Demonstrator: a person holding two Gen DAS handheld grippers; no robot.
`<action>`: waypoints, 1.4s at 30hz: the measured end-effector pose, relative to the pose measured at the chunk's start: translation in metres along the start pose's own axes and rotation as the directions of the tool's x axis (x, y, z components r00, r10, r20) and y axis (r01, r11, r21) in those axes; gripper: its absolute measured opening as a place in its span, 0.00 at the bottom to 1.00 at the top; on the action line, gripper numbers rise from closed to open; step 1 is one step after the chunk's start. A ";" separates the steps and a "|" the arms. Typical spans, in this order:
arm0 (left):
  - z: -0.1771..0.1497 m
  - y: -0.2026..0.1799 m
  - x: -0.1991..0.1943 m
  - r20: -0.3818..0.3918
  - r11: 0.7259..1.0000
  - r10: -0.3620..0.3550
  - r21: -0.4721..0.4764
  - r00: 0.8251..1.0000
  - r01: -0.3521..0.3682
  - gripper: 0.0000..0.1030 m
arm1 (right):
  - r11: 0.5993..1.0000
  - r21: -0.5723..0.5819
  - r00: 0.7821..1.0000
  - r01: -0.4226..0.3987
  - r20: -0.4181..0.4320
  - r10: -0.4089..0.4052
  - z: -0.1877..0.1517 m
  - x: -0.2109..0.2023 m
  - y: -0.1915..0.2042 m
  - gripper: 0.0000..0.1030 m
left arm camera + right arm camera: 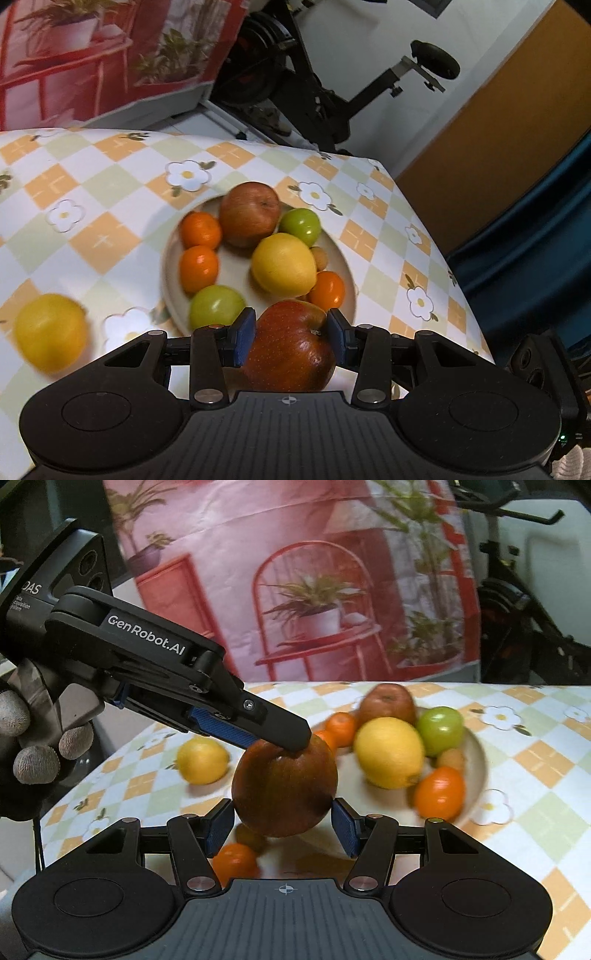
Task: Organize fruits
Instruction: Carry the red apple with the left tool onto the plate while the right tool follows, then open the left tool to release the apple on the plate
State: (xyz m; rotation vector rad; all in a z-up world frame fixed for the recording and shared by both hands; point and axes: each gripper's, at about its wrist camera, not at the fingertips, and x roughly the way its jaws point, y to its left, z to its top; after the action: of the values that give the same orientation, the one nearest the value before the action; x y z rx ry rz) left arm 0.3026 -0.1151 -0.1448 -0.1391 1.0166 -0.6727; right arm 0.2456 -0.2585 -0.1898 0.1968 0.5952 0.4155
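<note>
A red apple point(291, 354) hangs above the near rim of a beige plate point(166, 266), and my left gripper point(291, 325) is shut on it. In the right wrist view that left gripper point(295, 744) reaches in from the left and clamps the top of the apple point(284, 786). My right gripper point(282, 819) flanks the apple's lower half, its blue pads touching both sides. The plate point(480, 768) holds another apple point(249, 212), a lemon point(282, 262), oranges and green fruits. A second lemon point(50, 332) lies on the cloth left of the plate.
A checked flower tablecloth point(110, 206) covers the table, whose edge drops off at the right. An exercise bike point(314, 92) and a printed backdrop point(314, 590) stand behind. A gloved hand point(37, 746) holds the left gripper. One orange point(234, 862) lies just under the apple.
</note>
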 end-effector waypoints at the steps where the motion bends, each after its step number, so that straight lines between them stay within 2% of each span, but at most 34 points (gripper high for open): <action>1: 0.002 -0.002 0.004 -0.005 1.000 -0.002 0.000 1.000 0.002 0.43 | 1.000 0.005 1.000 0.004 0.001 -0.004 0.000 0.000 -0.004 0.53; 9: 0.009 -0.002 0.027 -0.047 1.000 0.007 -0.009 0.999 -0.008 0.42 | 0.999 0.004 0.999 0.041 -0.023 -0.041 -0.004 0.011 -0.020 0.53; 22: 0.012 0.001 0.040 -0.075 1.000 0.026 0.006 0.997 -0.025 0.42 | 0.998 -0.006 0.997 0.065 -0.049 -0.065 -0.007 0.022 -0.022 0.53; 28: 0.011 0.002 0.039 -0.078 1.000 0.025 0.003 0.997 -0.025 0.42 | 0.996 -0.016 0.995 0.088 -0.046 -0.088 -0.008 0.024 -0.020 0.61; 30: 0.011 0.002 0.037 -0.070 0.999 0.037 0.004 0.997 -0.037 0.42 | 0.996 -0.018 0.995 0.093 -0.039 -0.093 -0.010 0.023 -0.019 0.63; 35: 0.010 0.004 0.025 -0.031 0.998 0.064 -0.004 0.997 -0.064 0.41 | 0.994 -0.058 0.995 0.094 -0.005 -0.095 -0.016 0.015 -0.012 0.78; 42: -0.003 0.006 -0.011 0.082 0.993 0.115 -0.007 0.990 -0.115 0.42 | 0.997 -0.051 0.998 0.063 0.013 -0.063 -0.016 0.008 -0.014 0.81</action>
State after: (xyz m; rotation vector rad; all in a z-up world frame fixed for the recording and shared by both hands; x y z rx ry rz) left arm 0.2990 -0.1036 -0.1411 -0.1080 0.9390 -0.5567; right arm 0.2466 -0.2664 -0.2110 0.1311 0.5772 0.3679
